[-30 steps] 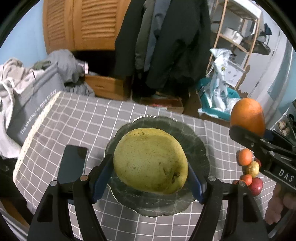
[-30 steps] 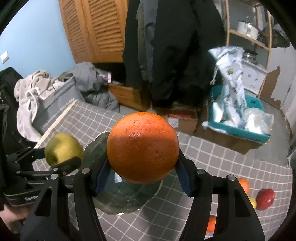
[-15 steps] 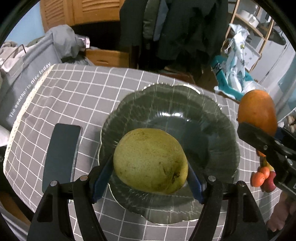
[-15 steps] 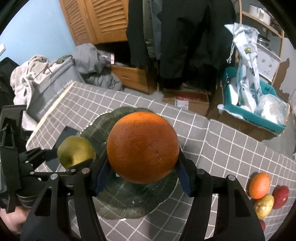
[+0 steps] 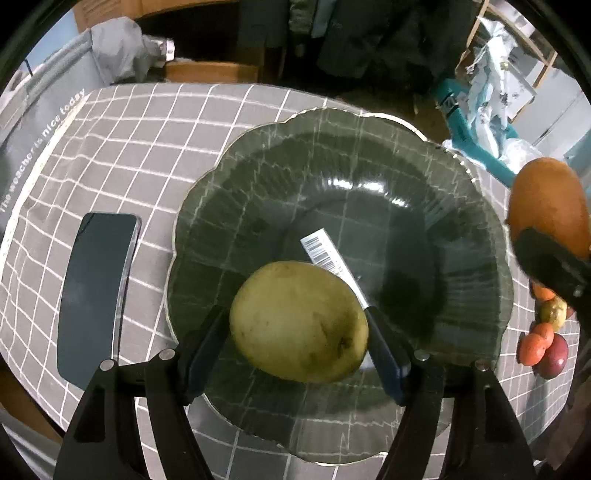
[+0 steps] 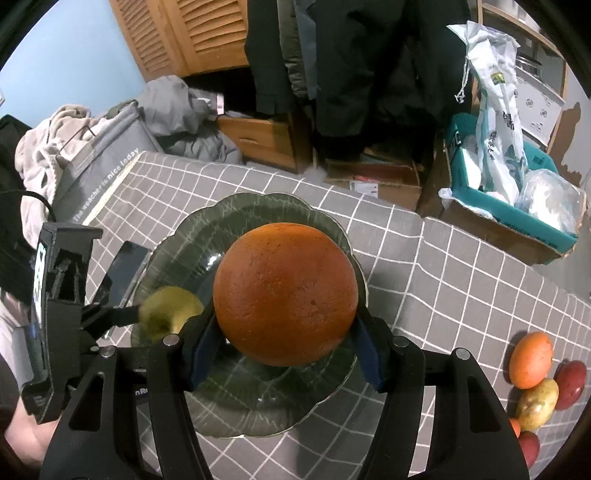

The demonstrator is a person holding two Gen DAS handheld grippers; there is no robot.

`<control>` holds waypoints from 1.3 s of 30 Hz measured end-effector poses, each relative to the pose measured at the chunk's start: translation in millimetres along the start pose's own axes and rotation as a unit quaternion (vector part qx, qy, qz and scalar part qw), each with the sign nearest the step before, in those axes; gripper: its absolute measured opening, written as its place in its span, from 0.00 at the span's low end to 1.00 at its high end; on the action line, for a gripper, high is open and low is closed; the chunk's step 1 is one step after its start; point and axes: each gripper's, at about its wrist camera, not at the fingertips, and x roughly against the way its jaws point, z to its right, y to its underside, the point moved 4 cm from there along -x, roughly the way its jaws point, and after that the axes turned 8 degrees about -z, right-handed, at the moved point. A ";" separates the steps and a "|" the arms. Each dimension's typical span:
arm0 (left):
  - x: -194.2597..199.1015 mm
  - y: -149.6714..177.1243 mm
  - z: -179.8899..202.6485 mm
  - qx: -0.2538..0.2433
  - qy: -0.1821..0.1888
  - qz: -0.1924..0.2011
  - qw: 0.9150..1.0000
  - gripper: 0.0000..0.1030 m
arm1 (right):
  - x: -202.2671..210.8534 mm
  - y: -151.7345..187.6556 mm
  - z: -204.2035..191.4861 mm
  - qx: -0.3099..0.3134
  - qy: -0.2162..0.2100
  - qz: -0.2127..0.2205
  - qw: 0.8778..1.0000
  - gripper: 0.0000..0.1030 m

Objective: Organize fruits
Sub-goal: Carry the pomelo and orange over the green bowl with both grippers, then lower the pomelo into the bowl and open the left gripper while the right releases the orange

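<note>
Sitting ahead of both grippers, dark green scalloped glass plate (image 5: 461,206) holds only a barcode sticker (image 5: 325,251). Grey white-grid tablecloth (image 5: 147,140) carries a black phone (image 5: 92,295) left of the plate; small loose fruits (image 6: 535,380) lie to the right. Left gripper (image 5: 299,332) pinches yellow-green pear (image 5: 299,321) just over the plate; right gripper (image 6: 284,332) clamps large orange (image 6: 284,293) above it.

A lived-in home room: dark coats (image 6: 354,55) hang beside a louvered wooden wardrobe (image 6: 184,33), laundry (image 6: 55,136) is heaped nearby, and a checked cloth covers the tabletop (image 6: 443,266).
</note>
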 end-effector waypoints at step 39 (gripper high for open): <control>52.4 6.7 -57.1 0.076 -0.011 0.054 0.996 0.78 | -74.0 20.3 -34.3 0.054 0.029 -0.109 0.992 0.65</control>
